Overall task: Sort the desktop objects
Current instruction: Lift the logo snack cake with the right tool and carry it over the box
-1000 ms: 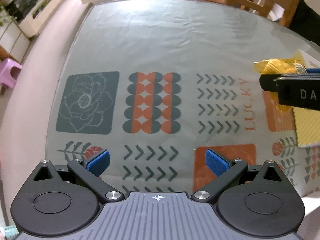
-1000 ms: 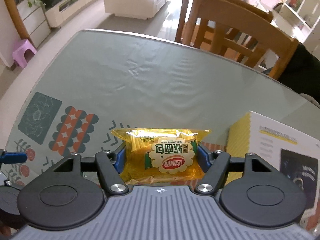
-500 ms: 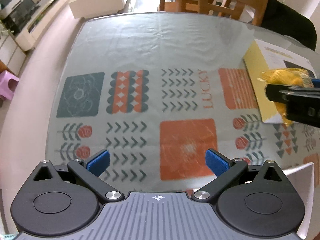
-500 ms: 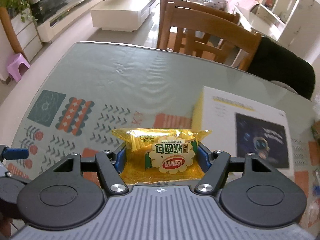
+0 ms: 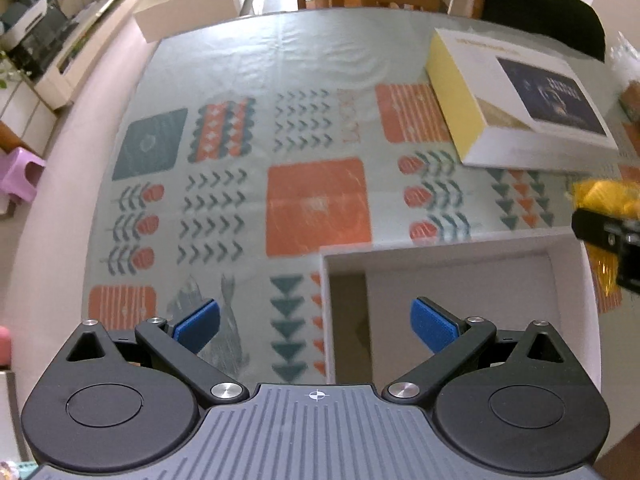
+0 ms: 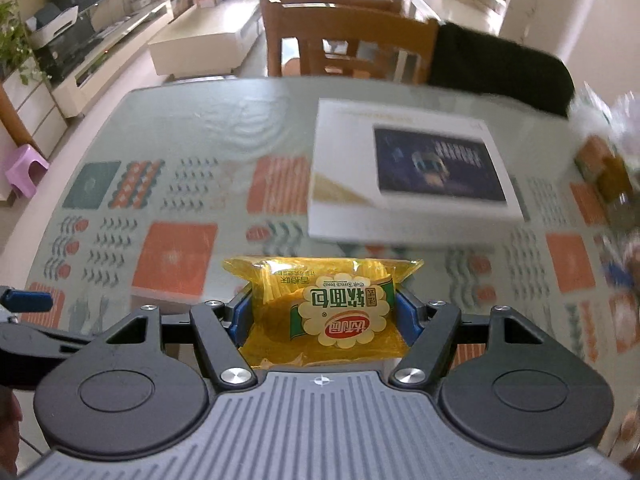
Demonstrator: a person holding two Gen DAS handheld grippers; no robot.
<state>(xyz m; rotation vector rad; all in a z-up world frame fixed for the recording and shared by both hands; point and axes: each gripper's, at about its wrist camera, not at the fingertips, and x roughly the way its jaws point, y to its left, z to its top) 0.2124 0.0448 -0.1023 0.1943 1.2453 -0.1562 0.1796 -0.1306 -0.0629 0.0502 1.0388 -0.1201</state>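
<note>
My right gripper is shut on a yellow bread packet and holds it above the patterned tablecloth. In the left wrist view the packet and the right gripper show at the right edge, beside an open white box. My left gripper is open and empty, above the box's near left corner. A white and yellow book-like box lies flat on the table beyond the packet; it also shows in the left wrist view.
Wooden chairs stand at the table's far edge, one draped with a dark garment. Small packaged items lie blurred at the right edge. A purple stool stands on the floor at left.
Both grippers have pulled back toward the near side of the table. The open white box has come into the left wrist view. The right gripper still holds the packet.
</note>
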